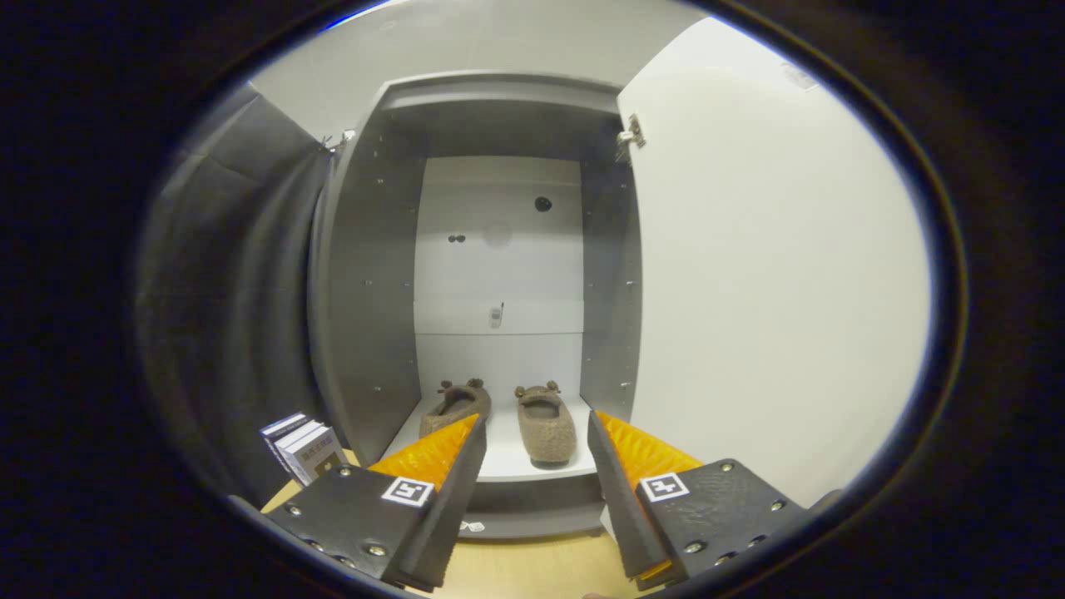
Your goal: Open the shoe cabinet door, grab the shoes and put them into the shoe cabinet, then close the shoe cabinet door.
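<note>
gripper (537, 453): fingers apart, empty | 2 shoes (545, 424) on cabinet floor (499, 462), just beyond fingers | door (774, 291) open right; likely light, rigid, push its near face shut

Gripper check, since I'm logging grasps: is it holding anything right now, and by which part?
Nothing is held. The gripper is open, with both shoes lying beyond its fingers on the cabinet floor.

— What are my tongs facing?
— Fuzzy, matt cloth shoes (499, 416) low centre, on the smooth matt cabinet (366, 274); its door (774, 274) at right looks satin-smooth; light wood-look floor (532, 566) below.
</note>
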Demonstrator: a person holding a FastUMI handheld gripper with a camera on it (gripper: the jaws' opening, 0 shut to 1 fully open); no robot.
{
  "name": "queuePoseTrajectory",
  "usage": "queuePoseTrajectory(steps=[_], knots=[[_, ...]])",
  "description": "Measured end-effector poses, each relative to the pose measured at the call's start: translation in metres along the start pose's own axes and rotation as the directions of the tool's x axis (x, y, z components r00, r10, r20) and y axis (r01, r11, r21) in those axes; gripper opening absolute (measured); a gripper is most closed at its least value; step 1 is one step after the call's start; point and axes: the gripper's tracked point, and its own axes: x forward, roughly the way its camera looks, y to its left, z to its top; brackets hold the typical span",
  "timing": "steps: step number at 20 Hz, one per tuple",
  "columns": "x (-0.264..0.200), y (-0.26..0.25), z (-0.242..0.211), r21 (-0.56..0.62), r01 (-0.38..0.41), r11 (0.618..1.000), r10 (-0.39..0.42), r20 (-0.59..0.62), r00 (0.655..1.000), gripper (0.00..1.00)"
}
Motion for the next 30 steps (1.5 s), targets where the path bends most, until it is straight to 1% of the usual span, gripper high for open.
queuePoseTrajectory(steps=[3, 6, 7, 11, 13, 17, 19, 22, 25, 26, 28, 30], knots=[[-0.041, -0.018, 0.007, 0.004, -0.029, 1.0, 0.029, 0.018, 0.999, 0.8], [-0.094, -0.039, 0.016, -0.008, -0.075, 0.997, 0.076, 0.031, 0.997, 0.84], [-0.11, -0.049, 0.02, -0.014, -0.084, 0.996, 0.085, 0.041, 0.996, 0.84], [-0.163, -0.095, 0.041, -0.018, -0.075, 0.997, 0.076, 0.101, 0.992, 0.84], [-0.178, -0.116, 0.044, -0.011, -0.062, 0.998, 0.063, 0.116, 0.991, 0.84], [-0.195, -0.167, 0.049, -0.01, 0.007, 1.0, -0.006, 0.135, 0.991, 0.84], [-0.195, -0.19, 0.049, 0.001, 0.04, 0.999, -0.039, 0.129, 0.991, 0.84], [-0.187, -0.224, 0.049, 0.014, 0.105, 0.994, -0.106, 0.125, 0.986, 0.84], [-0.173, -0.245, 0.04, 0.035, 0.151, 0.988, -0.154, 0.097, 0.983, 0.84], [-0.168, -0.249, 0.038, 0.046, 0.155, 0.987, -0.158, 0.087, 0.984, 0.84], [-0.157, -0.245, 0.032, 0.072, 0.137, 0.988, -0.142, 0.072, 0.987, 0.85], [-0.153, -0.246, 0.03, 0.095, 0.133, 0.987, -0.139, 0.061, 0.988, 0.87]])
